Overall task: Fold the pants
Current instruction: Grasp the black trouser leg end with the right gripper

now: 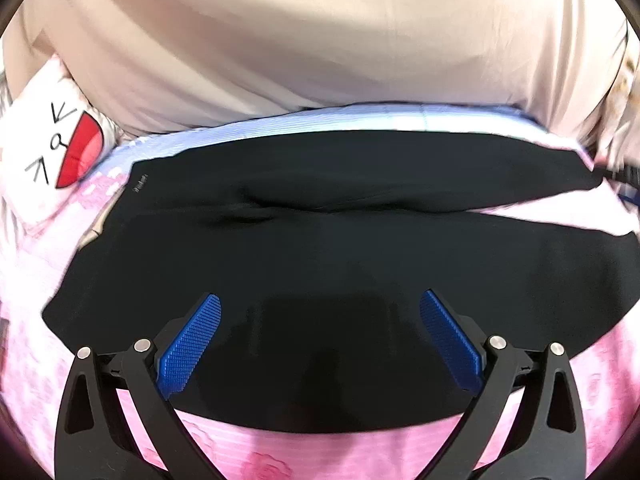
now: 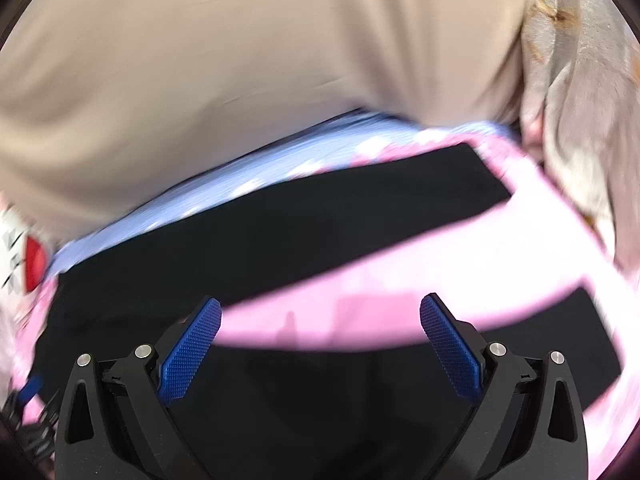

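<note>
A broad beige fabric backdrop [image 1: 280, 40] fills the upper half of both wrist views, smooth with soft folds. Below it lies a pink bedsheet with a faint rose print [image 1: 248, 452], edged at the far side by a pale blue striped band [image 1: 320, 120]; whether it covers a bed or something else cannot be told.

The black pants [image 1: 320, 240] lie spread flat on this sheet, taking up most of the middle of the left wrist view. The cloth is plain, matte and very dark, so seams are hard to make out. A shallow wrinkle runs across the upper middle, and a small pale label sits near the far left corner. In the right wrist view the two legs [image 2: 280, 232] part in a V, with a wedge of pink sheet between them; the far leg ends in a straight hem toward the upper right, and the near leg reaches the right edge.

At the left edge sits a white cushion with a red mouth and black line marks [image 1: 60, 148]. A cream patterned cloth [image 2: 568, 100] hangs at the right.

The left tool [image 1: 320, 320] hovers over the near part of the pants, its blue ridged pads spread wide and gripping nothing. The right tool [image 2: 320, 328] is likewise spread wide over the crotch area, empty.
</note>
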Available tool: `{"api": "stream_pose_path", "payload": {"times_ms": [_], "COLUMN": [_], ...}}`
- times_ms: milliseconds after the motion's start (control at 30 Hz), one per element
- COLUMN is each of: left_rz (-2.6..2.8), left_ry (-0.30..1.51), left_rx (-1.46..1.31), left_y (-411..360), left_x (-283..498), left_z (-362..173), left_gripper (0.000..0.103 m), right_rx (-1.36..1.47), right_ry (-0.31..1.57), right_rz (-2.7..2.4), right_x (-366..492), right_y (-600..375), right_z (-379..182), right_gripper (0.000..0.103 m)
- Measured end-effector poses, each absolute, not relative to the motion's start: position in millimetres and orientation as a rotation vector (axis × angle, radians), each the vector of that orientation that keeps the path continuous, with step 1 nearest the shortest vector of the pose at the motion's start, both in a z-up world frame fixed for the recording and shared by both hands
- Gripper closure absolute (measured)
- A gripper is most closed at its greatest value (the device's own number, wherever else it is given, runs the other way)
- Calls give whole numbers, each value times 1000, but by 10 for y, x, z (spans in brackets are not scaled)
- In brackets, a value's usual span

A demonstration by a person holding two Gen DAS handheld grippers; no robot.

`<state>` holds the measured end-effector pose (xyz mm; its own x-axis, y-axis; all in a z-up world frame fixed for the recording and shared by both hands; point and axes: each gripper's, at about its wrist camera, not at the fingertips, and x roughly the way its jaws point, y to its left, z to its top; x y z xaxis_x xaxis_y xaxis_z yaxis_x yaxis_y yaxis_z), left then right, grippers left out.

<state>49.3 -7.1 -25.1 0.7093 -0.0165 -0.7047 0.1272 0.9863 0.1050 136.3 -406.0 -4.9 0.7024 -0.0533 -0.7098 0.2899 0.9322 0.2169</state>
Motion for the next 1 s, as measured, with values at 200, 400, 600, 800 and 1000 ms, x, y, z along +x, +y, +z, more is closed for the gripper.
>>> {"api": "stream_pose_path", "payload": {"times_ms": [200, 400, 600, 800, 1000], "left_rz": [-115, -42, 157, 324, 263], "left_ry": [756, 747, 814, 883, 1066], "left_rx": [162, 83, -67, -121, -177], "left_y": [-12, 647, 1835, 2675, 2856], "left_x": [734, 1468, 2538, 3290, 3688], "left_z": [-205, 9, 119, -113, -584], "left_gripper": [5, 5, 5, 5, 46], "right_rx": [302, 262, 255, 239, 250], "right_ry": [799, 853, 915, 891, 897], "right_rz": [-387, -396, -366, -324, -250], "right_x": [2132, 2697, 2986, 2981, 2900], "right_y": [-5168, -5612, -5764, -5709, -5585], "right_z": [-253, -440, -638, -679, -566], "right_gripper": [5, 5, 5, 39, 90]}}
